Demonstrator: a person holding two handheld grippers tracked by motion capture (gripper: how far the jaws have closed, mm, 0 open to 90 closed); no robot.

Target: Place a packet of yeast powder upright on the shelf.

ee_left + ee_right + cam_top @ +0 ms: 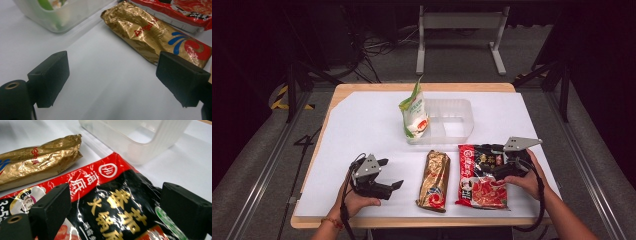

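Observation:
A gold foil packet (434, 180) (150, 35) (37, 162) lies lengthwise near the table's front. Right of it lies a red and black packet (479, 187) (185, 12) (112, 202). My left gripper (392, 173) (115, 72) rests low on the white sheet left of the gold packet, open, with bare sheet between its jaws. My right gripper (501, 167) (120, 205) hovers open over the top end of the red and black packet, one jaw on each side and neither pressing it. Behind the packets, a green and white bag (414, 112) stands upright in a clear plastic tray (464, 125) (150, 142).
A white sheet (362, 125) covers the wooden table (337, 90). The tray's right compartments hold nothing. Beyond the far edge stand a metal frame (459, 22) and cables on the floor. The table's front edge lies just under both hands.

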